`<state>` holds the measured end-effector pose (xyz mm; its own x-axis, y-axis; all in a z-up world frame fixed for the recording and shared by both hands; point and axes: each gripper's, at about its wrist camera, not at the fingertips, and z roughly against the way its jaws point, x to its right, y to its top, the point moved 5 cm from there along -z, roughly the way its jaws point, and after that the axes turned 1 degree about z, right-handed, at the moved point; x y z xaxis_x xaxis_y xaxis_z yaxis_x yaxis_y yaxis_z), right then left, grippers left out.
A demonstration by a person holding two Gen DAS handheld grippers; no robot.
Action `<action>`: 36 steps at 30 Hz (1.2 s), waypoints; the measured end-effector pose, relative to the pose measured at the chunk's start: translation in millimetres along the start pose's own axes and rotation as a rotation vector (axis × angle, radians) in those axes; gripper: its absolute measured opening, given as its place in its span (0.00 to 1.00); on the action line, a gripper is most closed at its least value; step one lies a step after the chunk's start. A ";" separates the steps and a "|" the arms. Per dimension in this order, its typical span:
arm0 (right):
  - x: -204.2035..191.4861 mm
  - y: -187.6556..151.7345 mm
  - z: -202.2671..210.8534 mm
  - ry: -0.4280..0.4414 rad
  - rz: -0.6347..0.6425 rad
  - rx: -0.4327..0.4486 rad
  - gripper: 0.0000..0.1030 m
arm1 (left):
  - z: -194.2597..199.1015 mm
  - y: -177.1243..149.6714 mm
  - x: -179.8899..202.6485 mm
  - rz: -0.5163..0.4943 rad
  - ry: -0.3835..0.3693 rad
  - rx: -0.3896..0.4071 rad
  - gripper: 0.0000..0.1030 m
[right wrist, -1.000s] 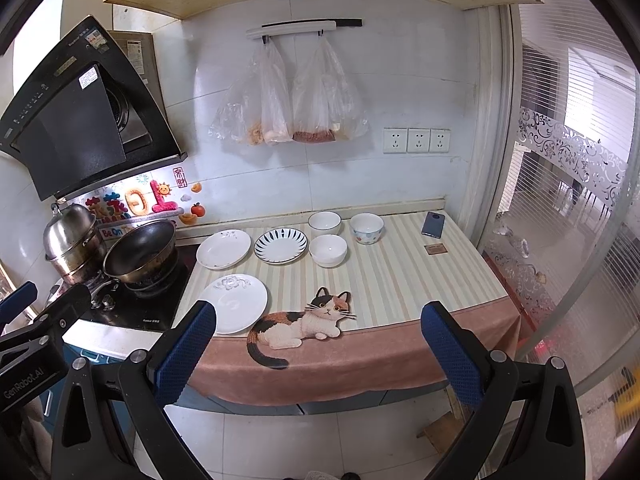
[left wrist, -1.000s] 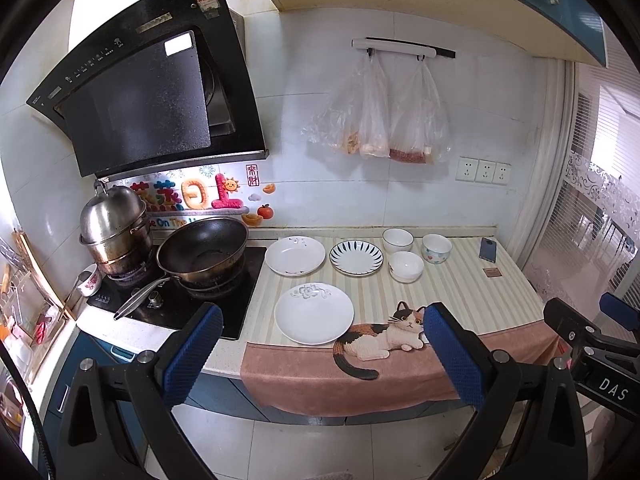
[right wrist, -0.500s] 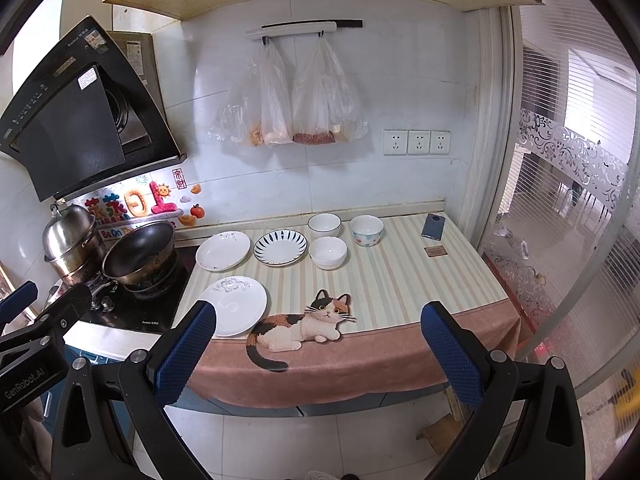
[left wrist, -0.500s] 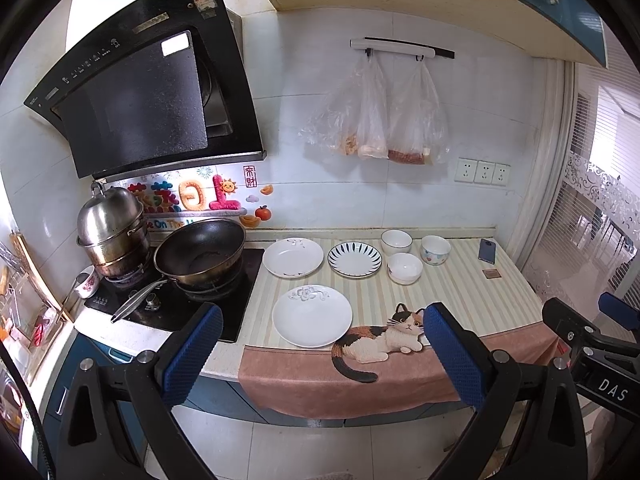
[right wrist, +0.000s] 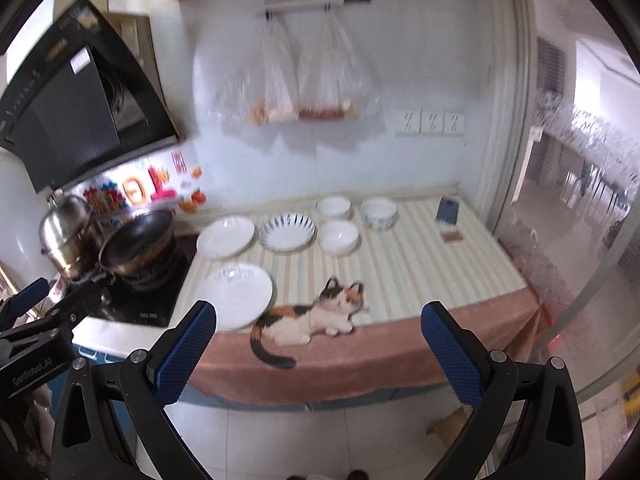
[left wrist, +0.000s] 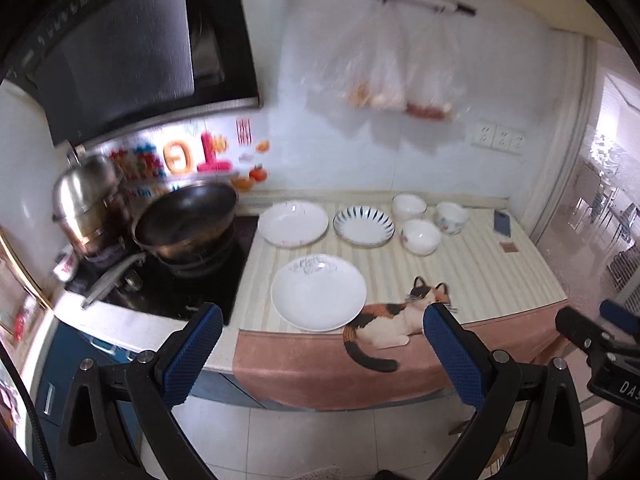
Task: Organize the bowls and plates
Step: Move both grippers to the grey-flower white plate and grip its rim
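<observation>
left gripper point(left wrist: 320, 354) wide, empty | right gripper point(right wrist: 318, 344) wide, empty | striped counter cloth point(right wrist: 420, 268) ahead, stove point(left wrist: 192, 276) forward-left, tiled wall point(right wrist: 400, 168) beyond

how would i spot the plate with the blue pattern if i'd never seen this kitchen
Find the striped cloth covering the counter right of the black stove. In the back row near the wall, the blue-patterned plate sits between a plain white plate and the bowls. Only it has dark blue strokes radiating round its rim.
</observation>
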<state>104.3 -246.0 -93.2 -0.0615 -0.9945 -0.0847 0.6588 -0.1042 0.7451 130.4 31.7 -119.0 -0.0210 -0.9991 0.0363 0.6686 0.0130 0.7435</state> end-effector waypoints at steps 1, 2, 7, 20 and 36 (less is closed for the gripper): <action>-2.8 -4.6 -13.4 0.004 -0.005 -0.027 1.00 | -12.8 -1.5 -5.2 0.015 0.005 -0.010 1.00; -5.3 -7.8 -24.4 0.012 -0.009 -0.046 1.00 | -28.5 -2.2 -11.3 0.031 0.012 -0.025 1.00; -17.3 -24.8 -114.5 0.054 -0.026 -0.187 1.00 | -111.5 -1.0 -33.4 0.069 0.037 -0.098 1.00; -52.4 -23.9 -416.3 0.316 -0.027 -0.586 0.97 | -358.2 -29.1 -106.2 0.220 0.089 -0.510 0.79; -129.2 -57.4 -569.1 0.550 0.049 -0.896 0.26 | -408.4 -61.9 -101.0 0.276 0.068 -0.649 0.39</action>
<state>501.1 -105.9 -501.6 0.1812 -0.8322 -0.5240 0.9787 0.2047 0.0134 394.7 115.5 -441.4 0.2452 -0.9634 0.1086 0.9514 0.2607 0.1638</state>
